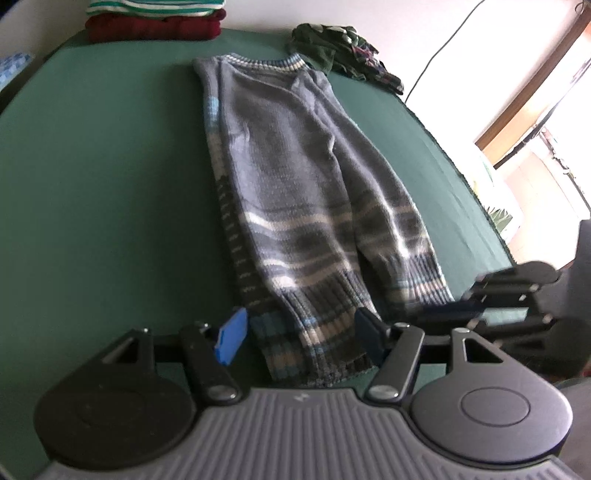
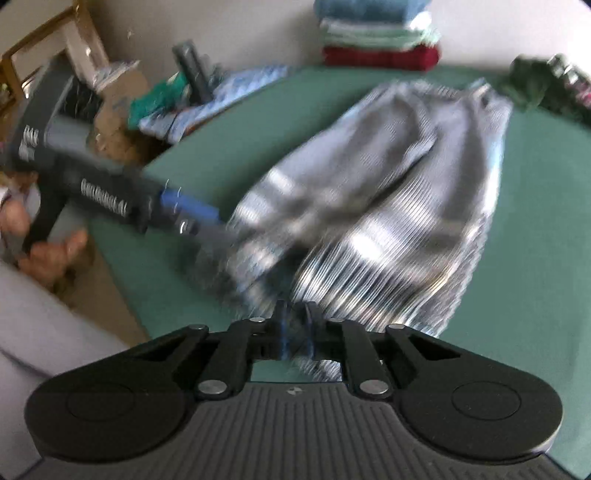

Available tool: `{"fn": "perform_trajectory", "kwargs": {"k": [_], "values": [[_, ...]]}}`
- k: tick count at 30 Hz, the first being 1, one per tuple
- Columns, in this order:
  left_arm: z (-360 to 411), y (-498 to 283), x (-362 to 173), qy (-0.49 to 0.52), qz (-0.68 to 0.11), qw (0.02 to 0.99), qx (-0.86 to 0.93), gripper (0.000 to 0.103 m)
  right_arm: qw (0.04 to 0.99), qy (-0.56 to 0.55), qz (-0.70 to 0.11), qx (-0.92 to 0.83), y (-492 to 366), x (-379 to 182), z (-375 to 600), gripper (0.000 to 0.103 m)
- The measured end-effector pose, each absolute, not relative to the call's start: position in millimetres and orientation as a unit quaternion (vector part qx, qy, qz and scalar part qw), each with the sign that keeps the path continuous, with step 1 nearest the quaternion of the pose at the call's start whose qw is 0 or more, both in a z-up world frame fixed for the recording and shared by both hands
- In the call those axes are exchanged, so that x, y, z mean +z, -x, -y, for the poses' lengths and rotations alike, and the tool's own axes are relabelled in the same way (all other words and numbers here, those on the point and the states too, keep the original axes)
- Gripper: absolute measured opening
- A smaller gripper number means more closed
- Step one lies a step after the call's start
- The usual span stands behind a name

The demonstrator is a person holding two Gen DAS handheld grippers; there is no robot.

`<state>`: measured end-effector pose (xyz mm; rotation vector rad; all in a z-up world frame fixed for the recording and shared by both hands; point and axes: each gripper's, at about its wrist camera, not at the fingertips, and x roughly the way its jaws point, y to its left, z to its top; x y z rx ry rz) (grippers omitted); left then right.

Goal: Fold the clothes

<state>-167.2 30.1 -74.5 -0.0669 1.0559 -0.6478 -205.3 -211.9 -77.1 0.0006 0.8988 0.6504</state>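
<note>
Sweater [image 1: 295,192], one, grey-blue knit with pale stripes, lies lengthwise on the green table [image 1: 103,177], hem at the near edge. One stack of folded clothes [image 1: 155,18] sits at the far edge, one dark crumpled garment [image 1: 343,51] at the far right corner. Left gripper [image 1: 299,338] has fingers spread wide either side of the hem. Right gripper [image 2: 295,325] has fingers nearly together, pinching the sweater's hem

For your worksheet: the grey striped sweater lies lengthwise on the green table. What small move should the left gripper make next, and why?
Probably close the left gripper on the sweater hem. Its fingers stand open astride the ribbed hem, while the right gripper looks already shut on the other hem corner, so both could then lift it toward the collar.
</note>
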Motion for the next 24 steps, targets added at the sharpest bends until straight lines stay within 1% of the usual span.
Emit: {"fn": "perform_trajectory", "kwargs": {"k": [2,3,4,8,10,11,12,14,16,17,19,21,22,24], "values": [[-29.6,167.9,-75.1,0.027,-0.495,0.814,-0.303,0.067,0.846,0.008,-0.432,0.314,208.4,-79.7,208.8,0.013],[-30.1,168.0,-75.3,0.027,-0.495,0.814,-0.302,0.067,0.849,0.015,-0.427,0.310,210.3,-76.6,208.7,0.019],[-31.0,168.0,-75.3,0.029,-0.494,0.815,-0.302,0.067,0.855,0.012,-0.419,0.306,212.1,-70.9,212.9,0.021],[-34.7,164.8,-76.9,0.039,-0.493,0.818,-0.294,0.070,0.876,-0.032,-0.392,0.280,212.1,-55.0,235.7,0.021],[-34.6,162.1,-79.6,0.040,-0.496,0.818,-0.288,0.070,0.879,-0.035,-0.406,0.248,205.6,-62.1,240.4,0.021],[-33.2,161.8,-81.0,0.034,-0.497,0.818,-0.286,0.070,0.877,-0.024,-0.421,0.230,203.6,-68.4,239.7,0.021],[-32.0,162.5,-81.4,0.027,-0.497,0.818,-0.287,0.071,0.879,-0.014,-0.423,0.221,205.2,-73.9,240.6,0.016],[-31.5,164.3,-81.3,0.021,-0.497,0.818,-0.289,0.071,0.879,-0.001,-0.421,0.225,210.4,-72.3,241.0,0.016],[-34.1,164.6,-81.3,0.027,-0.499,0.816,-0.290,0.071,0.875,0.001,-0.427,0.228,211.8,-68.0,242.5,0.019],[-35.3,164.8,-81.3,0.030,-0.501,0.815,-0.290,0.071,0.874,-0.014,-0.429,0.226,211.5,-66.2,247.2,0.020],[-37.9,165.1,-81.4,0.037,-0.503,0.813,-0.290,0.071,0.875,-0.058,-0.434,0.208,208.9,-63.5,261.1,0.028],[-40.4,165.5,-81.5,0.044,-0.506,0.811,-0.290,0.071,0.871,-0.098,-0.443,0.189,206.1,-65.4,273.3,0.032],[-41.7,165.6,-81.5,0.047,-0.507,0.810,-0.290,0.071,0.865,-0.112,-0.452,0.184,206.0,-68.9,277.5,0.033],[-43.7,165.9,-82.0,0.058,-0.510,0.807,-0.291,0.075,0.853,-0.140,-0.471,0.175,205.9,-76.3,285.7,0.033]]}}
